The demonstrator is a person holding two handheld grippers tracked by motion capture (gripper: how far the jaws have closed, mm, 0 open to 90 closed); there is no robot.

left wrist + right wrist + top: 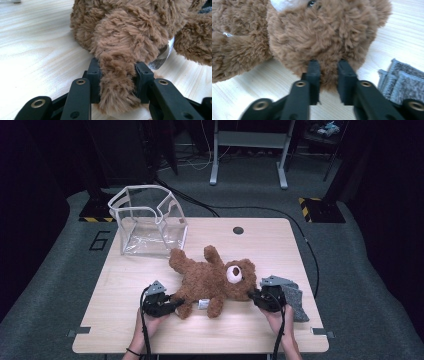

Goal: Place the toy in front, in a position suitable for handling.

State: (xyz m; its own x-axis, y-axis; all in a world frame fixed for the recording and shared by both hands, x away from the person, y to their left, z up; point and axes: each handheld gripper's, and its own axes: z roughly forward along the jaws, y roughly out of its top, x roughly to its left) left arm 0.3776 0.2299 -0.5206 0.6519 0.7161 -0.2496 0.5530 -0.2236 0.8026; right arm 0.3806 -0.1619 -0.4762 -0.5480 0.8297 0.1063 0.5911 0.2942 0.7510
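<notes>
A brown teddy bear (210, 280) lies on its back in the middle of the wooden table (270, 245), its head toward the right. My left gripper (176, 303) lies low at the bear's lower left. In the left gripper view the left gripper (117, 72) is shut on one furry leg (117, 95), with a pad pressed against each side. My right gripper (253, 295) meets the bear's head from the right. In the right gripper view the right gripper (329, 66) has its tips sunk in the head's fur (322, 37), pinching a tuft.
A clear plastic bag with a white rim (147, 222) stands open at the table's back left. A folded grey cloth (296, 301) lies by my right hand, also in the right gripper view (403, 85). A white tag (202, 304) hangs at the bear's underside.
</notes>
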